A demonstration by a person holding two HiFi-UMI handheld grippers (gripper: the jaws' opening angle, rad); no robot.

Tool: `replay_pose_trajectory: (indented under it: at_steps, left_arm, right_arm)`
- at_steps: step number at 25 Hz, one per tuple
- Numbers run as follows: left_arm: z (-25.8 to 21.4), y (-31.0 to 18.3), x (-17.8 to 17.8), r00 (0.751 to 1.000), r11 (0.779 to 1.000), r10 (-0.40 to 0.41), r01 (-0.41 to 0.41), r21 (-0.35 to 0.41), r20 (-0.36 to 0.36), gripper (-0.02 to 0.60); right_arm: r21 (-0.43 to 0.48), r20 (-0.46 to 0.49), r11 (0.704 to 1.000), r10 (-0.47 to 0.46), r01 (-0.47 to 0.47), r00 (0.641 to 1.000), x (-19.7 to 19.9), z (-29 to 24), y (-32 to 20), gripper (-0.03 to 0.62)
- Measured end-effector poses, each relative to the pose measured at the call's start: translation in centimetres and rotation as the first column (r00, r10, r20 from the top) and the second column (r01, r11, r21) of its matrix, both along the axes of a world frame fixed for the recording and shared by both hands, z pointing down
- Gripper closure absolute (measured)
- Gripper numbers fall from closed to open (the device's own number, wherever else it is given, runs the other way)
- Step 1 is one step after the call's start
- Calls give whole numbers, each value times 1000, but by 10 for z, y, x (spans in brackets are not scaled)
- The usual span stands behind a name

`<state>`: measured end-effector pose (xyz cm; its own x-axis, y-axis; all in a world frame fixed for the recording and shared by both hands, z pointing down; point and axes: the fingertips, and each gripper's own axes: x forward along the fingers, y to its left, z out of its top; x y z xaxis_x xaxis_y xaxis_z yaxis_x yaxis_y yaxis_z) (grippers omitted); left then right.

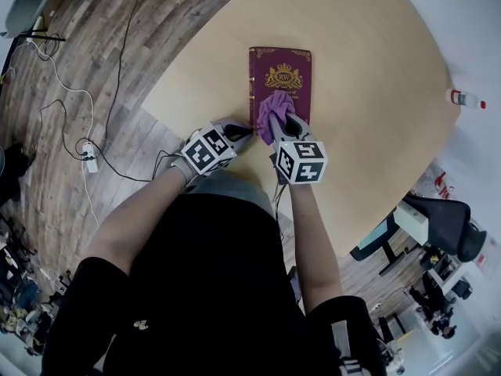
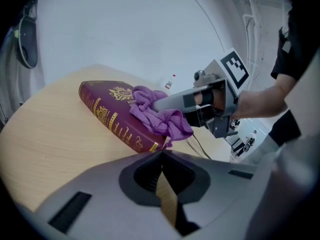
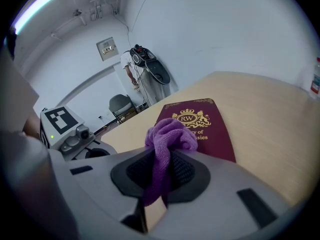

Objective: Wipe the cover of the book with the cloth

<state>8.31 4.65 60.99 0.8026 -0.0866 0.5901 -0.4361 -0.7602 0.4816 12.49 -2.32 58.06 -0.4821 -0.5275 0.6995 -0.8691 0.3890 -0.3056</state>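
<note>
A maroon book [image 1: 282,73] with a gold crest lies closed on the round wooden table [image 1: 376,69], in front of me. A purple cloth [image 1: 272,114] rests bunched on the near half of its cover. My right gripper [image 1: 278,122] is shut on the cloth [image 3: 169,134], which sticks out beyond the jaws onto the book [image 3: 210,126]. My left gripper [image 1: 247,134] is shut with nothing in it, its tip at the book's near left corner [image 2: 150,145]. In the left gripper view the right gripper [image 2: 165,104] presses the cloth [image 2: 160,116] onto the cover.
A small water bottle [image 1: 466,99] stands near the table's far right edge. The table's near edge runs just under the grippers. Cables and a power strip [image 1: 90,157] lie on the wood floor at left. An office chair [image 1: 442,219] stands at right.
</note>
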Motion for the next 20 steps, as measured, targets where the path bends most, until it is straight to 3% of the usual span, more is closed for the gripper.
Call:
replay_pose_trajectory:
  at_steps: [20]
  left_arm:
    - [1,0,-1,1000,1000,3,-3,8,9,561]
  right_arm:
    - [-78,22,995,-60,61,998,-17,2,49,526]
